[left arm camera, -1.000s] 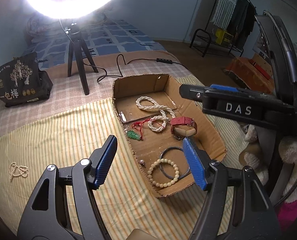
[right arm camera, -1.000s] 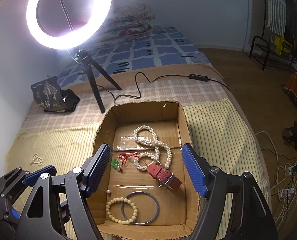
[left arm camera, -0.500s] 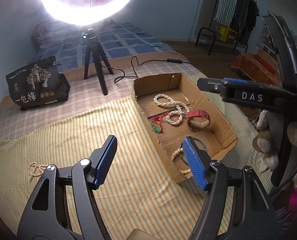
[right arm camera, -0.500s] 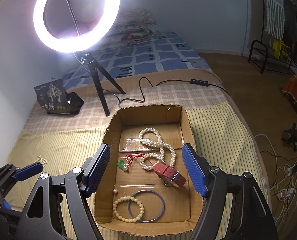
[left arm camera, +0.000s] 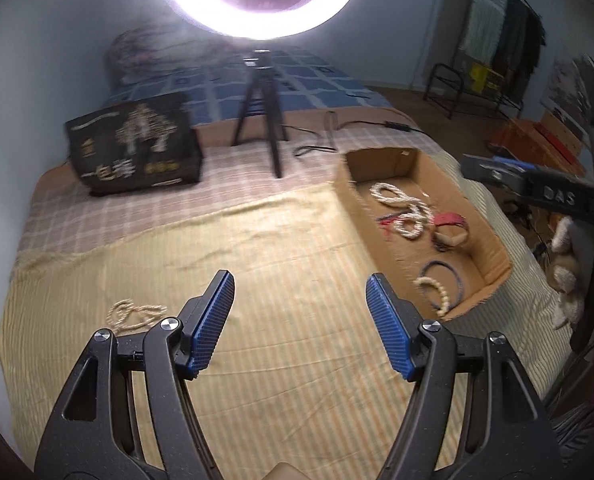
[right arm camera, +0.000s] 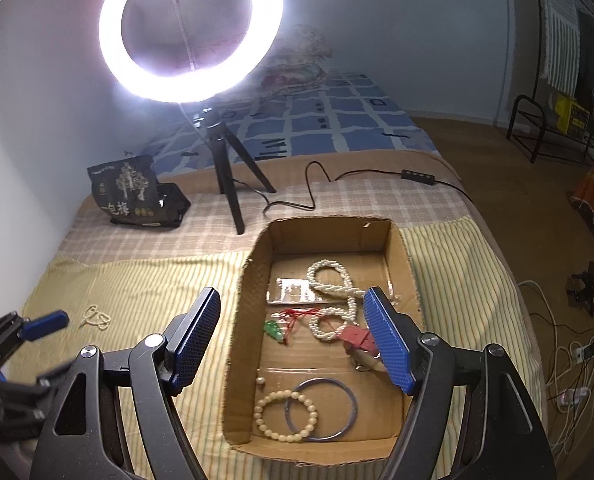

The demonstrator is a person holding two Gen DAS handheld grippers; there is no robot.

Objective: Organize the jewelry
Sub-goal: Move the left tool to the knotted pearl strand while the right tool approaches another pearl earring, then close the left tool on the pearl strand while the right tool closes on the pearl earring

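A cardboard box [right arm camera: 413, 284] on the striped bedspread holds a pearl necklace [right arm camera: 333, 280], a red watch strap [right arm camera: 357, 338], a green pendant on red cord [right arm camera: 275, 328], a beaded bracelet [right arm camera: 285, 416] and a dark bangle [right arm camera: 321, 408]. The same box [left arm camera: 493, 248] lies at the right in the left wrist view. A small beaded piece [left arm camera: 135, 314] lies loose on the spread, just left of my left gripper [left arm camera: 301, 292], which is open and empty. My right gripper [right arm camera: 291, 312] hangs open and empty over the box's left wall.
A lit ring light on a black tripod [right arm camera: 227, 184] stands behind the box, its cable [right arm camera: 309, 184] trailing right. A black printed bag [left arm camera: 133, 152] sits at the back left. Cables and a rack are on the floor to the right of the bed.
My left gripper has swung left away from the box, so the loose beaded piece now lies close to its left finger. The right gripper drew back slightly; both stayed open.
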